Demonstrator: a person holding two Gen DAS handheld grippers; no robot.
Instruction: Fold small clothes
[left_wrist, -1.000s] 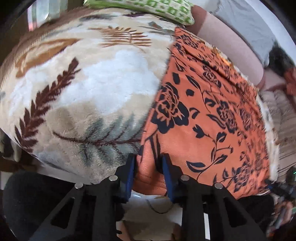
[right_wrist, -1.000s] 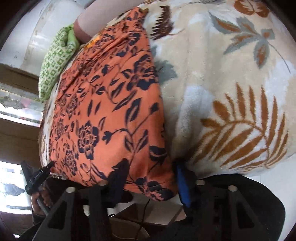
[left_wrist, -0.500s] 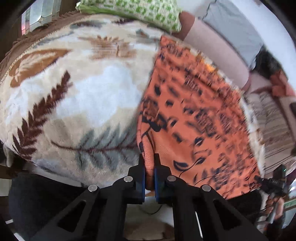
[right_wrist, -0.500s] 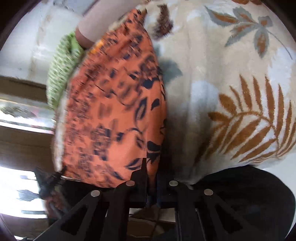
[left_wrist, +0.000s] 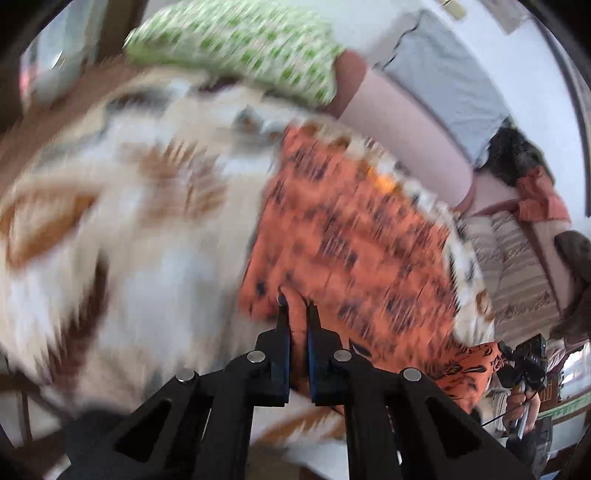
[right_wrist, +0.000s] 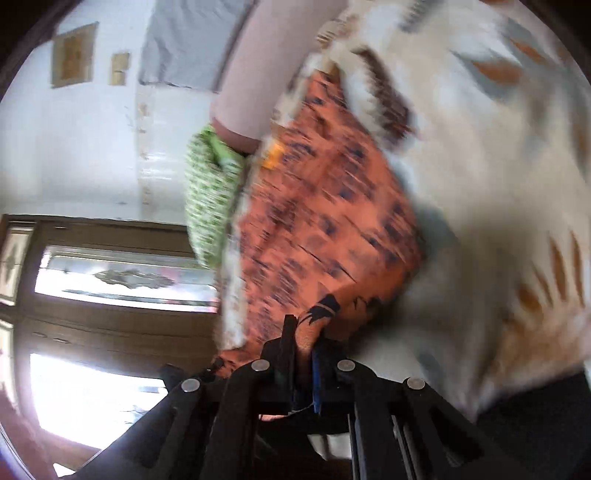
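An orange cloth with a dark floral print (left_wrist: 351, 236) lies on a cream blanket with leaf patterns (left_wrist: 140, 236). My left gripper (left_wrist: 295, 306) is shut on the cloth's near left corner, which is lifted off the blanket. In the right wrist view the same orange cloth (right_wrist: 325, 221) stretches away from me, and my right gripper (right_wrist: 303, 332) is shut on its near right corner, also raised. Both views are blurred by motion. The other gripper (left_wrist: 521, 365), in a hand, shows at the lower right of the left wrist view with a bit of orange cloth beside it.
A green patterned pillow (left_wrist: 240, 44) lies at the far end of the blanket, seen also as the green pillow (right_wrist: 210, 195) in the right view. A pink bolster (left_wrist: 399, 122) and a grey pillow (left_wrist: 443, 70) sit behind. Wooden window frames (right_wrist: 110, 258) stand at left.
Both grippers closed on the near corners of the orange cloth and then rose, lifting the near edge off the blanket. The views tilted up toward the far end of the bed.
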